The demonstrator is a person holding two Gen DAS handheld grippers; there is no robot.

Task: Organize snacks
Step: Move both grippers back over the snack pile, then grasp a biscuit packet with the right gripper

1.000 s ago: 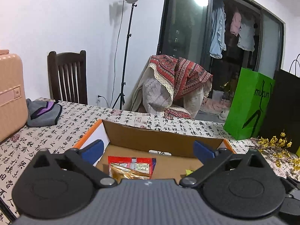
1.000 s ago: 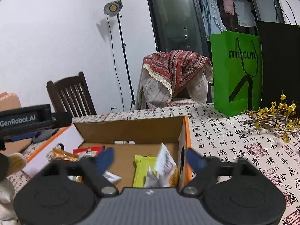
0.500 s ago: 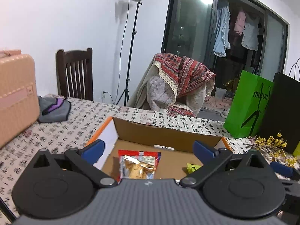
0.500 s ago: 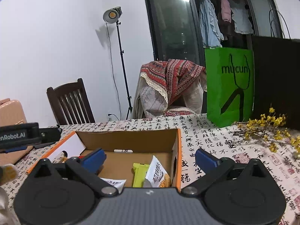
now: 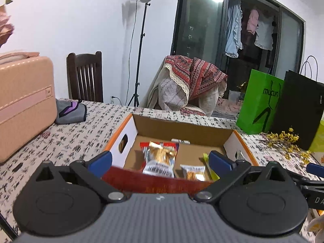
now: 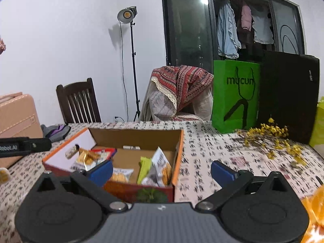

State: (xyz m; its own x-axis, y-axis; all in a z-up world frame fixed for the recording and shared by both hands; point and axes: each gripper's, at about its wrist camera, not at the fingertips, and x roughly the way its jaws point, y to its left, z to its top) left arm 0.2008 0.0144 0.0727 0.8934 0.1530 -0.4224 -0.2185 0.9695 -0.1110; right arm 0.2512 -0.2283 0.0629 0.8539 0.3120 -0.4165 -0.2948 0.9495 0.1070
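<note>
An open cardboard box with orange rims stands on the patterned tablecloth, its red front wall nearest me. Inside lie several snack packets: a red and gold one, a white biscuit packet, a green packet and a white packet leaning on the right wall. My left gripper is open just before the front wall, with nothing between its blue fingers. My right gripper is open wide over the box's right front corner, holding nothing.
A pink suitcase and a grey pouch sit at the left. A green paper bag, a black bag and yellow dried flowers stand at the right. A wooden chair and a draped chair are behind the table.
Both grippers have drawn back from the box and risen a little, so the box's red front wall and more packets now show. The right gripper's jaws widened slightly.
</note>
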